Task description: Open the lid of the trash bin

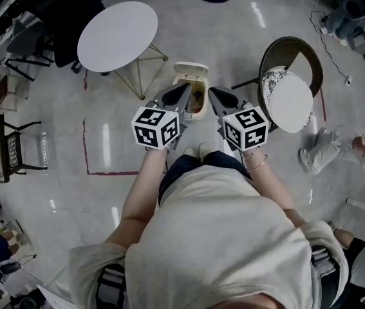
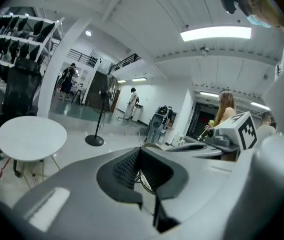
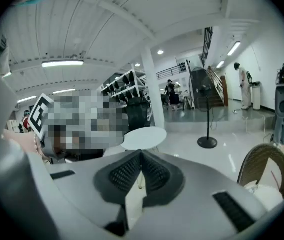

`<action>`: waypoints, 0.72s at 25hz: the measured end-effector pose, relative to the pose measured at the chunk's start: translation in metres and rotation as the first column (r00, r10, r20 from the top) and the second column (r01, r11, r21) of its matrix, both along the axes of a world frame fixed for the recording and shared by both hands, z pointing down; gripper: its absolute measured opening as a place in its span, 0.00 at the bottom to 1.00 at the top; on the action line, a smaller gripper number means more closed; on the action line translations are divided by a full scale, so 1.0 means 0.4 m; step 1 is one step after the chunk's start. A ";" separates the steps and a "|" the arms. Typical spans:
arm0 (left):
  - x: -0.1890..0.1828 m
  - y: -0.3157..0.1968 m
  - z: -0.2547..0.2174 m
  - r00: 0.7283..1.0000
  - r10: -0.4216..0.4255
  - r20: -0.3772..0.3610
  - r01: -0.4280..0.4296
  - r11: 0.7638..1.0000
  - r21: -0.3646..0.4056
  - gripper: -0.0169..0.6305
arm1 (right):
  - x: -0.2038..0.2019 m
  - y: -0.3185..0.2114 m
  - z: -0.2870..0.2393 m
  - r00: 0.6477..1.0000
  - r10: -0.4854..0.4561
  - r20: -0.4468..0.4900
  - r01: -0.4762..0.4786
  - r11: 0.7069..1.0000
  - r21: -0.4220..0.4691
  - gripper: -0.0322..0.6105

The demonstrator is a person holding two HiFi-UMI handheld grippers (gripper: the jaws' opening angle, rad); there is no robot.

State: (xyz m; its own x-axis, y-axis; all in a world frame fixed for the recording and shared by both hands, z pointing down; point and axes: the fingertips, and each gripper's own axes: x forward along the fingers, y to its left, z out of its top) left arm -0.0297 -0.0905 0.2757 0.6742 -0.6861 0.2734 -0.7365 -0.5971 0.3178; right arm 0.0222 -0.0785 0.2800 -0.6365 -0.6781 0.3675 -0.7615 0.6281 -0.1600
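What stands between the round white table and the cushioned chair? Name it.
The trash bin stands there, as the head view shows.

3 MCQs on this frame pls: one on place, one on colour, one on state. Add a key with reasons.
1. The small cream plastic trash bin stands:
A on a shelf
B on the grey floor, between the white round table and the brown wicker chair
C on a sofa

2. The round cushion on that chair is:
A white
B red
C black

3. The left gripper and right gripper have jaws:
A wide apart
B together, nothing between
C clamped on a bottle

Key:
1. B: the head view shows the bin on the floor between table and chair.
2. A: the cushion reads white.
3. B: each gripper view shows the pad tips meeting with nothing held.
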 end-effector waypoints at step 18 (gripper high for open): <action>-0.069 0.059 -0.093 0.998 -0.042 -0.053 0.048 0.991 0.122 0.04 | -0.087 0.022 -0.128 0.998 -0.054 -0.021 0.057 0.986 0.159 0.06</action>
State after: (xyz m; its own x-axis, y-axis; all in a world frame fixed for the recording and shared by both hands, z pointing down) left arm -0.0572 -0.0670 0.2387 0.6526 -0.7424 0.1518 -0.7486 -0.6006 0.2810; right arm -0.0124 -0.0698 0.2290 -0.6692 -0.6928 0.2686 -0.7267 0.6857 -0.0421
